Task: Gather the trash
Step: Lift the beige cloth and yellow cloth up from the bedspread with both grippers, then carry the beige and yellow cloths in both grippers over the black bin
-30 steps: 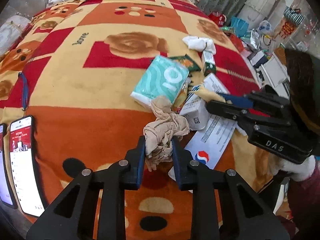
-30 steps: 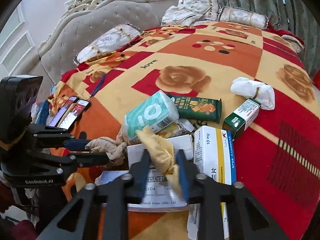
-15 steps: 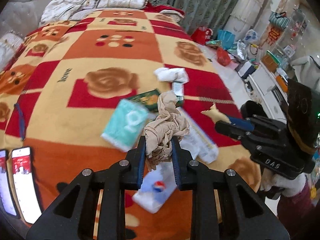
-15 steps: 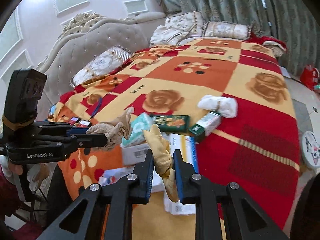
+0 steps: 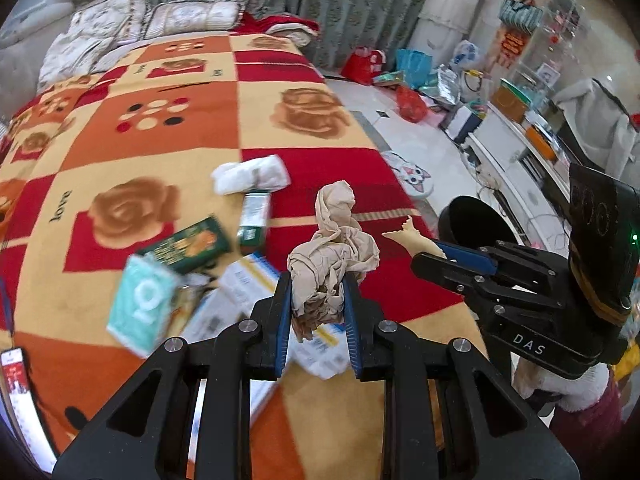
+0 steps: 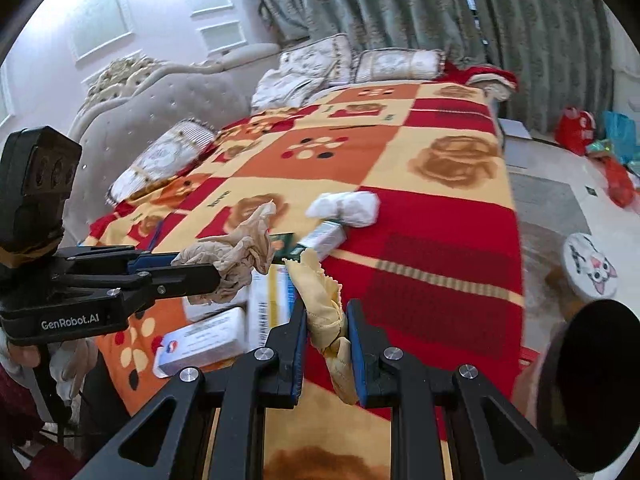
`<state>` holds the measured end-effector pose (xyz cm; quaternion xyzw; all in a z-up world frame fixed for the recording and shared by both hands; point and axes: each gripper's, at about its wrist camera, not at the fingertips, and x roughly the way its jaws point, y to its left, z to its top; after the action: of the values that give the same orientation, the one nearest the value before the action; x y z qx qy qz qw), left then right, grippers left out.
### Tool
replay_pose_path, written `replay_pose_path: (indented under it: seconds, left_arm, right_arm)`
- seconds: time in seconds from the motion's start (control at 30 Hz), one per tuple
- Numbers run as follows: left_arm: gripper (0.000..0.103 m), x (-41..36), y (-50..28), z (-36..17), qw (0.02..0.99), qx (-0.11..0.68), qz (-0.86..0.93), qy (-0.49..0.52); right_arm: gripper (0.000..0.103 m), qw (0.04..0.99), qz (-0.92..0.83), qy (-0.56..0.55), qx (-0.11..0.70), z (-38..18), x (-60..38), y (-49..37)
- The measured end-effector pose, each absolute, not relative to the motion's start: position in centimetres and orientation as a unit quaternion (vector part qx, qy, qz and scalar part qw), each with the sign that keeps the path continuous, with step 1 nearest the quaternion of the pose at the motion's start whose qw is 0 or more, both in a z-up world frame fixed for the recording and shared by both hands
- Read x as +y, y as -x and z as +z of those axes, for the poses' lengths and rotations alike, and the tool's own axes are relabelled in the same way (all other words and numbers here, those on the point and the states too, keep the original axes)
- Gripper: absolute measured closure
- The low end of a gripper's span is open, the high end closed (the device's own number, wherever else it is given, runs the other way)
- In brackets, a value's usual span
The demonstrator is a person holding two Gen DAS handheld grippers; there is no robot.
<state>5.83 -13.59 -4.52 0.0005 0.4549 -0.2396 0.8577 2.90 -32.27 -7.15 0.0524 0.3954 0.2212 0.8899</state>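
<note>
Scattered over the patchwork blanket (image 5: 192, 80): a white wad (image 5: 251, 176) at eleven o'clock of the left gripper (image 5: 316, 312), a small green-and-white box (image 5: 254, 220) just beside it, a dark green packet (image 5: 192, 242), a teal tissue pack (image 5: 140, 304), white cartons (image 6: 200, 340). Clamped in the left gripper, lifted clear: a crumpled beige stocking (image 5: 332, 256). Pinched in the right gripper (image 6: 326, 332): a yellow cloth (image 6: 320, 296). Only in the right view: tufted headboard (image 6: 160, 108). Only in the left view: cluttered floor bags (image 5: 412, 76). At two o'clock, a black bin (image 5: 476, 224), contents not discernible.
</note>
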Motion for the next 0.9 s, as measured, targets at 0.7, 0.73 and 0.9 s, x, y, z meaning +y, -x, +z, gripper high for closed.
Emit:
replay_pose_path:
  seconds: [0.7,0.73,0.9]
  left_arm:
    - [0.081,-17.5,-8.3,-5.3,0.85,0.475,-0.227,0.017]
    - [0.081,-17.5,-8.4,-5.4,0.85,0.478,-0.223,0.021]
    - [0.081,-19.3,-9.2,-4.8,0.849,0.479,-0.224,0.02]
  right_arm:
    - [0.085,0.9,0.173,-0.109,0.385,-9.1,-38.4,-3.9]
    - [0.085,0.901,0.175,-0.113,0.381,-9.3,-38.6,-4.0]
    - [0.085,0.902,0.179,-0.128,0.371,-9.6,-41.5,-4.2]
